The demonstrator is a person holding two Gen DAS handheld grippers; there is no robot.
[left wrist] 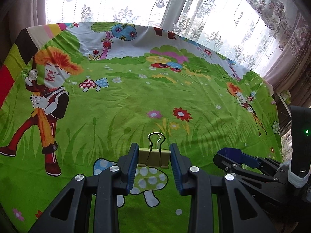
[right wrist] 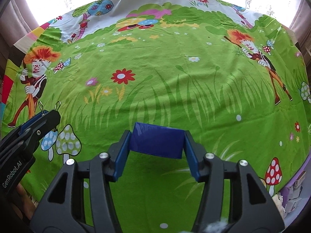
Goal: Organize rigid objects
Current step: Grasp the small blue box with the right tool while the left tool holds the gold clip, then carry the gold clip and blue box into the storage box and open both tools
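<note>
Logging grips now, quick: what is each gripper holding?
Left gripper: closed on the binder clip.
Right gripper: closed on the blue block.

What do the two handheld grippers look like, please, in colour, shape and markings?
Both the left gripper and right gripper have black linkage arms with triangular cut-outs, silver pivot screws and blue finger pads. The left one's side reads "GenRobot.AI"; the right one shows a green light.

the left gripper (left wrist: 154, 158) is clamping a gold binder clip (left wrist: 154, 157) above the green cartoon cloth (left wrist: 126, 104); the right gripper (left wrist: 231, 156) is holding a blue block (left wrist: 230, 153) nearby.
</note>
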